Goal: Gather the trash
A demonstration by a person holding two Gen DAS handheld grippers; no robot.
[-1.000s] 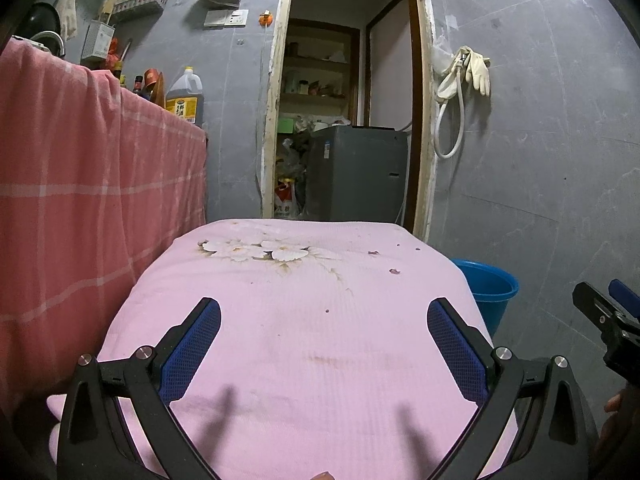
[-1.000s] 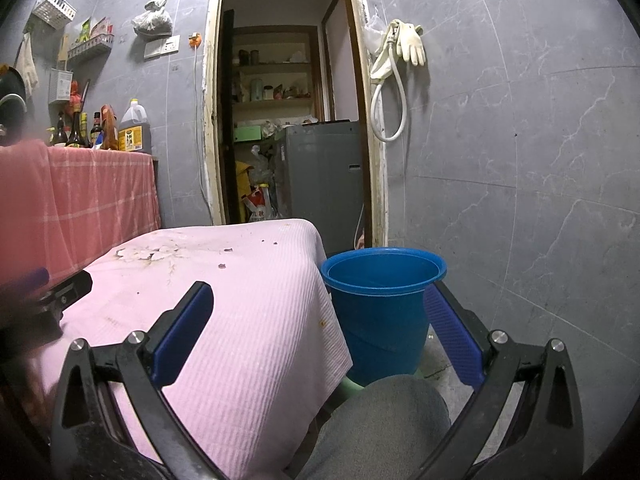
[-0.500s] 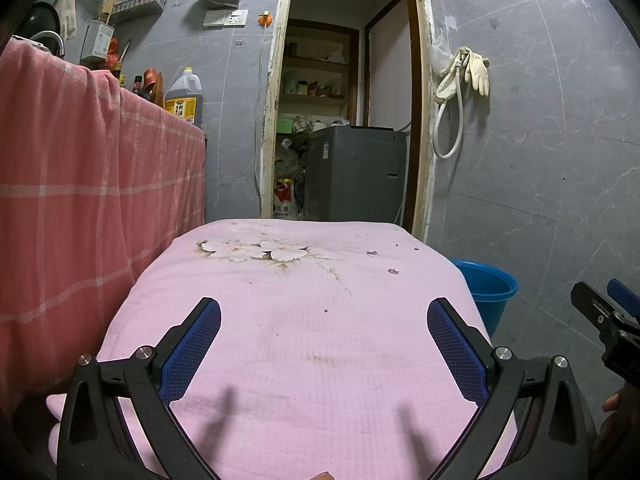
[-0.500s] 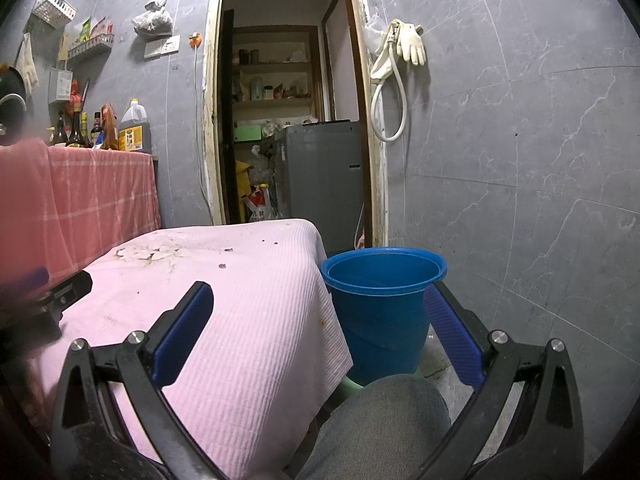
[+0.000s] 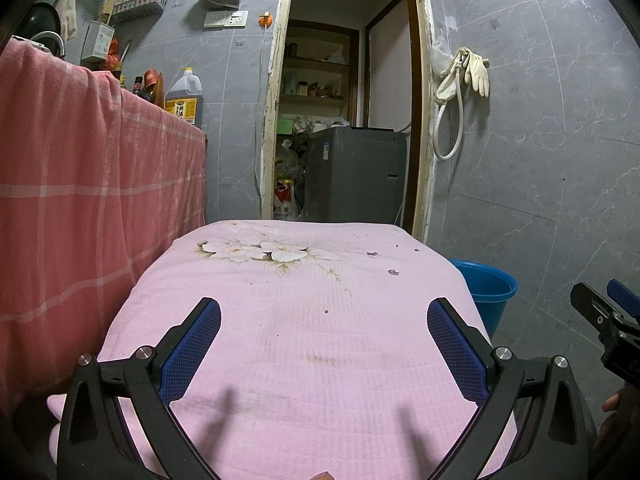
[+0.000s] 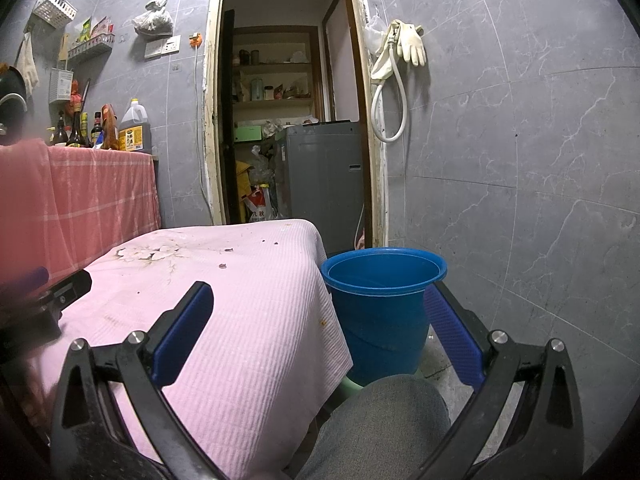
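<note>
A table under a pink cloth [image 5: 304,344] with a flower print fills the left wrist view; it also shows in the right wrist view [image 6: 248,320]. Small dark crumbs [image 5: 393,272] lie on its far right part, also seen in the right wrist view [image 6: 222,266]. A blue bucket [image 6: 382,300] stands on the floor right of the table; its rim shows in the left wrist view [image 5: 490,284]. My left gripper [image 5: 323,344] is open and empty above the cloth's near part. My right gripper [image 6: 320,330] is open and empty, held over the table's right edge before the bucket.
A counter draped in red checked cloth [image 5: 80,200] stands on the left, with bottles [image 6: 134,128] on top. A doorway with a grey washing machine [image 5: 356,172] is behind the table. Grey tiled wall [image 6: 540,160] on the right. A person's knee [image 6: 384,420] is below the right gripper.
</note>
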